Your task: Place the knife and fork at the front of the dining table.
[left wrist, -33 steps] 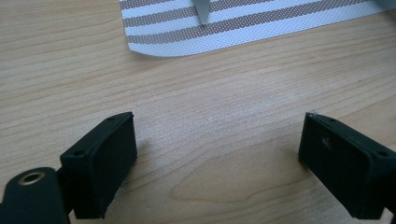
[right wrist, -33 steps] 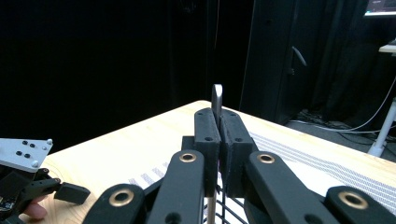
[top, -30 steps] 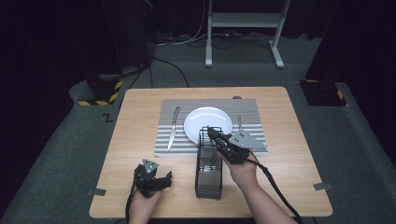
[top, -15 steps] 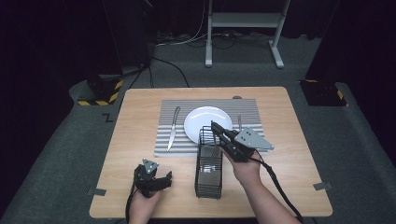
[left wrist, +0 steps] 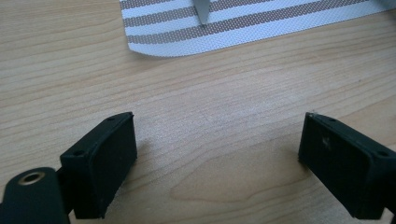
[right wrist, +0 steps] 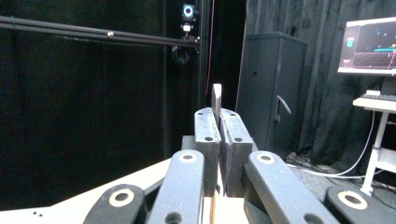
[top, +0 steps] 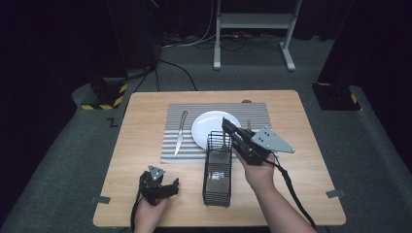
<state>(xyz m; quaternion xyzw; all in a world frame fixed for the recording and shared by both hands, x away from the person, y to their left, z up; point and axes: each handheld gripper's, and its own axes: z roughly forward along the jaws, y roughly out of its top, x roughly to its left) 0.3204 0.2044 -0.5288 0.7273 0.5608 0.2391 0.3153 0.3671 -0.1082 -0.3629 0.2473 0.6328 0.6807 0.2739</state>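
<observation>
The piece of cutlery (top: 223, 145) hangs with its lower end inside the far end of the black wire basket (top: 217, 179), which stands on the wooden surface (top: 141, 111) just near the white plate (top: 209, 127). If it is a fork or a spoon I cannot tell. Its flat handle end (right wrist: 216, 98) sticks out a little past the right tool (right wrist: 219, 121), whose jaws are pressed together on it. In the high view the right tool (top: 226, 121) points to the far left, above the basket rim.

The step in hand, as I judge it, is to lift this piece out of the basket. To do it well, the lift should go straight up until the lower end is clear over the top wire. If it goes sideways too early, the end can catch in the wires and tip the light basket toward the plate. The grip is only on the handle tip, so the piece can swing. A slow and steady hand is better, and the jaws should remain tight.

On the left of the plate a knife (top: 180, 133) lies on the striped placemat (top: 194, 109).

The left tool (top: 167, 187) rests at the near left of the surface, with its jaws apart and nothing between them. If the basket starts to move, this tool could hold it.
</observation>
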